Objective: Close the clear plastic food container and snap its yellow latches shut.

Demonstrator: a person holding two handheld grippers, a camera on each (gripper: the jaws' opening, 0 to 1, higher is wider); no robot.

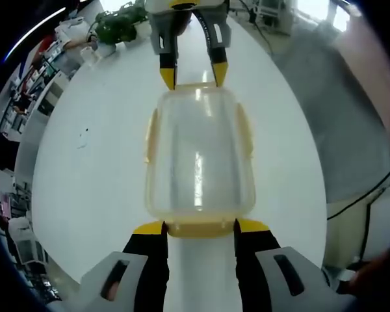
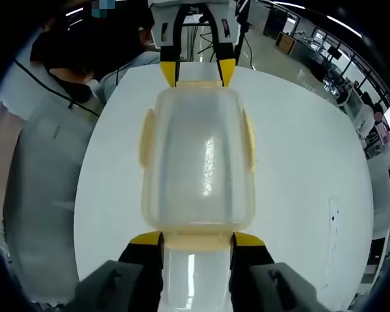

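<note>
The clear plastic container [image 1: 198, 153] [image 2: 198, 156] lies on the white table [image 1: 97, 169] [image 2: 305, 162] with its lid on. Yellow side latches [image 1: 151, 133] [image 2: 145, 140] stand out a little from its long sides. My left gripper [image 1: 199, 227] is open, its yellow tips flanking the near end latch [image 1: 198, 229]. My right gripper [image 2: 198, 240] is open too, its tips either side of the opposite end latch [image 2: 198, 242]. The two grippers face each other across the container: the right gripper [image 1: 194, 75] sits at its far end in the left gripper view, the left gripper [image 2: 197, 70] in the right gripper view.
A potted plant [image 1: 117, 26] stands at the table's far edge. A person in a grey top [image 2: 45, 143] stands close against the table. A black cable [image 1: 367, 195] runs over the floor beside the table. Desks and chairs [image 2: 351, 97] lie beyond.
</note>
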